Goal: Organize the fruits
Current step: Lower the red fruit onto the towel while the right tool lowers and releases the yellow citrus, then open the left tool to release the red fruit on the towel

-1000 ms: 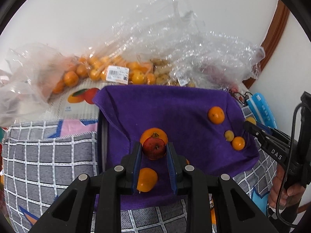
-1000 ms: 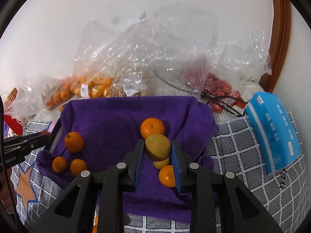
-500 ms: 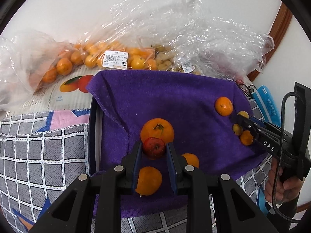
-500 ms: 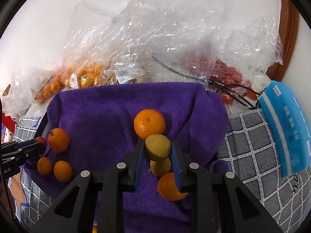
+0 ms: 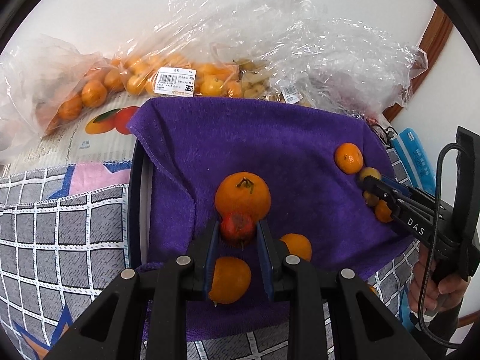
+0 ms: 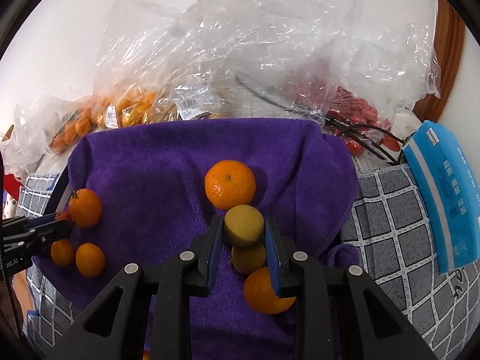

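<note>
My left gripper point(image 5: 237, 231) is shut on a small red fruit point(image 5: 237, 228), held low over a purple towel point(image 5: 255, 138) beside a large orange point(image 5: 242, 195). Two smaller oranges point(image 5: 230, 279) lie under and beside it. My right gripper point(image 6: 243, 229) is shut on a yellow-green fruit point(image 6: 244, 224), just in front of an orange point(image 6: 230, 185). A second yellow fruit point(image 6: 249, 256) and an orange point(image 6: 264, 292) lie below it. The right gripper also shows in the left wrist view point(image 5: 367, 184), the left gripper in the right wrist view point(image 6: 64, 223).
Clear plastic bags of small oranges point(image 5: 99, 87) and red fruit point(image 6: 357, 114) lie behind the towel against the wall. A blue packet point(image 6: 444, 192) lies at the right on the checked cloth point(image 6: 387, 219). A black rim point(image 5: 133, 195) edges the towel.
Both grippers have moved forward and lower over the towel with their fruits still held. The oranges on the towel have not moved.
</note>
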Motion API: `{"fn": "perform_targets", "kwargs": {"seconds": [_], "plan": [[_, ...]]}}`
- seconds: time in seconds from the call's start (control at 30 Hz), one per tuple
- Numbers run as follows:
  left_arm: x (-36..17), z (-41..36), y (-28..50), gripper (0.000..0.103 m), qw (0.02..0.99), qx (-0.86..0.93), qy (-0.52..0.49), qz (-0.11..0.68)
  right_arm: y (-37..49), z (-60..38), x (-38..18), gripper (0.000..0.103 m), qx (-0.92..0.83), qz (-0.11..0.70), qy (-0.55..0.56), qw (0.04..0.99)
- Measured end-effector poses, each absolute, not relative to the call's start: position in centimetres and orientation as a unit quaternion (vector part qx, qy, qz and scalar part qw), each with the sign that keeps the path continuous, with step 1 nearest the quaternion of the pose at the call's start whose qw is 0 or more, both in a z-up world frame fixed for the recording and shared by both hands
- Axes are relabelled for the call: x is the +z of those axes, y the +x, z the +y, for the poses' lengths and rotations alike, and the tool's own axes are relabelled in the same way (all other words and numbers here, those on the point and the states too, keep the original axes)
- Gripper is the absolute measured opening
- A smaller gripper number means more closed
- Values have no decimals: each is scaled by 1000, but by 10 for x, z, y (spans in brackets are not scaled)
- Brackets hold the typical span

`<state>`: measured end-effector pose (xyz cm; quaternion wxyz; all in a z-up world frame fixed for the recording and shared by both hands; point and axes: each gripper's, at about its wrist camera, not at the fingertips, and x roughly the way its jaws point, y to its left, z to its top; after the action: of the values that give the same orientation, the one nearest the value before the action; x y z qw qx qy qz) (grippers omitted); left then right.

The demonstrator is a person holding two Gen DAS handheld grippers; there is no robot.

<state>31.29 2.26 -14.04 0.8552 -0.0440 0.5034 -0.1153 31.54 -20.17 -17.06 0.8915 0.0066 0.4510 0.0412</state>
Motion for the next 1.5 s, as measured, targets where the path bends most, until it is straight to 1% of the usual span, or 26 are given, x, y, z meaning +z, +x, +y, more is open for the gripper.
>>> {"fn": "perform_targets", "kwargs": {"seconds": [0.1,0.37,0.47,0.53,0.57,0.6,0.73,1.03,1.23,1.5], "plan": [[-141,23,313,24,854,-116,-44,505,314,-202,-170,34,42,452,8,891],[-142,23,313,24,854,-117,-48,505,306,-198,-161,35,47,447,6,893],[-142,22,313,24,854,-118,-46,505,301,-197,-157,40,45,444,4,895],[-141,21,312,26,853,-120,-46,505,297,-198,-154,41,44,443,4,895],[-140,21,312,30,853,-120,-45,506,294,-199,-153,41,41,443,4,896],[-139,20,311,32,854,-120,-45,504,293,-199,-152,42,39,443,4,896],[-133,20,306,34,856,-122,-47,500,285,-204,-148,42,30,442,11,897],[-107,19,281,34,870,-125,-37,476,258,-203,-126,42,21,418,2,908],[-84,22,258,34,882,-119,-35,454,232,-202,-104,42,23,398,5,917],[-56,25,225,34,895,-117,-39,428,196,-208,-71,42,17,371,39,927]]}}
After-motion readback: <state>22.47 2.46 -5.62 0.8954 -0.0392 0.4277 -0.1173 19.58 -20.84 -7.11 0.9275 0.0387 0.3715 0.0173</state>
